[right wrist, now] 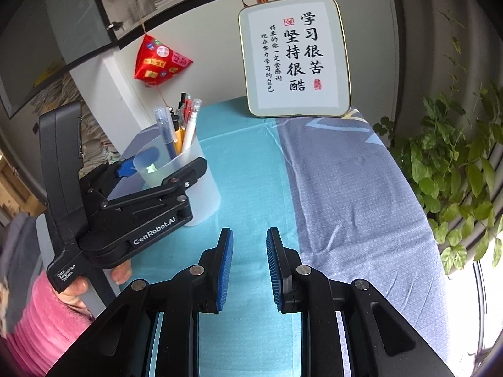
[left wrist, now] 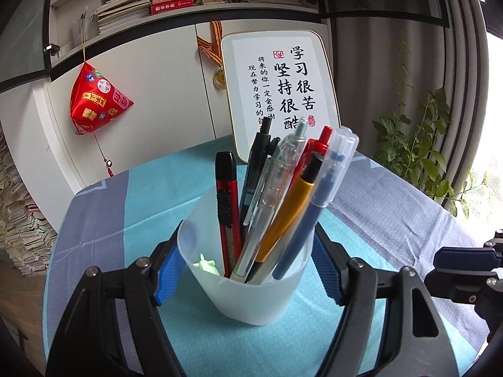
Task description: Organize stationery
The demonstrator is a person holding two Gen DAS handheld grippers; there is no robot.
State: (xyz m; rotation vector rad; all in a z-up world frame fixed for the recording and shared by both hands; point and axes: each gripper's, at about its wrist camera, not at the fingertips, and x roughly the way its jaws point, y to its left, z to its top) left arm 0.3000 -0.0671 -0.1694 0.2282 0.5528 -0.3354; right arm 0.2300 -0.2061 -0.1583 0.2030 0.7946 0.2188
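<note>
A translucent white cup (left wrist: 251, 295) stands on the teal and grey tablecloth (left wrist: 151, 188). It holds several pens, a red utility knife (left wrist: 226, 201), a yellow pen (left wrist: 292, 210), a capped blue pen (left wrist: 317, 194) and a small pale green item (left wrist: 206, 265). My left gripper (left wrist: 248, 235) is shut on the cup, one blue pad against each side. The right wrist view shows the same cup (right wrist: 201, 194) in the left gripper (right wrist: 163, 169) at the left. My right gripper (right wrist: 250, 235) hovers over the cloth to the right of the cup, open, nothing between its pads.
A framed calligraphy board (right wrist: 295, 56) leans against the cabinet at the table's far edge. A leafy plant (right wrist: 456, 169) hangs beside the table's right edge. A red pouch (right wrist: 157, 59) dangles from the cabinet. A hand in a pink sleeve (right wrist: 41, 323) holds the left gripper.
</note>
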